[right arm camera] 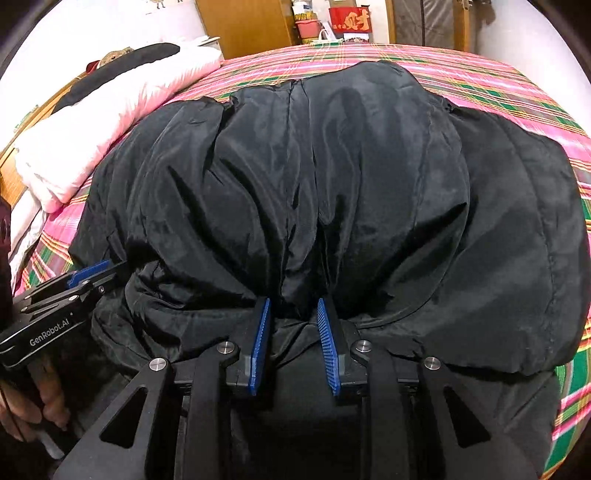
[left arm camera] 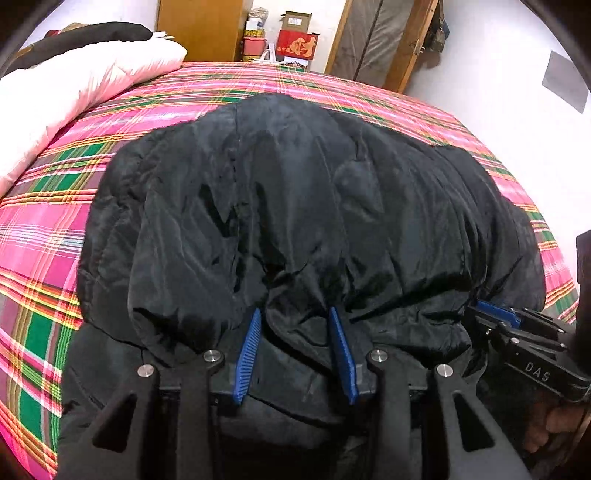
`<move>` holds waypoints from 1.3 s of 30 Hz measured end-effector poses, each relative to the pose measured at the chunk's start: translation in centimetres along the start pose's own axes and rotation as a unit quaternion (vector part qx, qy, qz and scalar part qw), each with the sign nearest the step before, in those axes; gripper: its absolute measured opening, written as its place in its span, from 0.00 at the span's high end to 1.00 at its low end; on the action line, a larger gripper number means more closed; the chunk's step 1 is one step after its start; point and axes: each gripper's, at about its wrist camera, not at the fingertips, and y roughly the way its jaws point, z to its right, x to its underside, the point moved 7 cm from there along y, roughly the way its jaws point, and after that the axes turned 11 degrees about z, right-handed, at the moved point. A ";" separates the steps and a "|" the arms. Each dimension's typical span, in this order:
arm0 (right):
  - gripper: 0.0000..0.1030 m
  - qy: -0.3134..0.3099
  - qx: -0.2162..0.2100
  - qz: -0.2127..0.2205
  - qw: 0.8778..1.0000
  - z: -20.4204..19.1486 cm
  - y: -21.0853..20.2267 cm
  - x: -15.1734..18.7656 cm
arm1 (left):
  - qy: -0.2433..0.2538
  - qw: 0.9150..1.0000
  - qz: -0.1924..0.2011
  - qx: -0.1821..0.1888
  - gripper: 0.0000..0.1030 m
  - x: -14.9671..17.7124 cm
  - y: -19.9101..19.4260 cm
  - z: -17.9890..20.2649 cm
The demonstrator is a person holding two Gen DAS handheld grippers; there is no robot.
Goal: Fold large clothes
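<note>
We count one black padded coat (left arm camera: 295,206) spread on one bed, under it one pink-and-green plaid cover (left arm camera: 44,229). Two claws are at work: the left claw (left arm camera: 295,317) and the right claw (right arm camera: 293,306), each with two blue-padded fingers (left arm camera: 248,350), making four fingers in all. Beside the coat we count one pale pink quilt (left arm camera: 74,92) with one black garment (left arm camera: 99,35) lying on top of it. Beyond the bed stand one red box with gold lettering (left arm camera: 298,46), one brown cardboard box (left arm camera: 295,20) and one wooden cabinet (left arm camera: 201,27).
</note>
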 end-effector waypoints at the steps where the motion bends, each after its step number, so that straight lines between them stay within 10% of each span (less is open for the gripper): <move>1: 0.75 0.005 0.000 0.000 1.000 0.0 -0.7 -0.3 | 0.004 1.000 0.001 -0.002 0.62 -0.2 -0.8 0.1; 7: 0.75 0.019 -0.026 0.042 0.999 -1.2 -6.0 0.2 | 0.011 0.999 0.042 0.023 0.62 -1.1 -6.1 1.4; 22: 0.75 0.046 -0.023 -0.015 0.999 -0.2 -0.6 3.3 | -0.009 1.000 -0.007 0.017 0.59 1.8 -1.7 0.9; 39: 0.73 0.025 -0.019 0.052 0.998 0.3 -15.7 6.3 | 0.030 0.998 0.056 -0.016 0.59 3.5 -17.1 4.8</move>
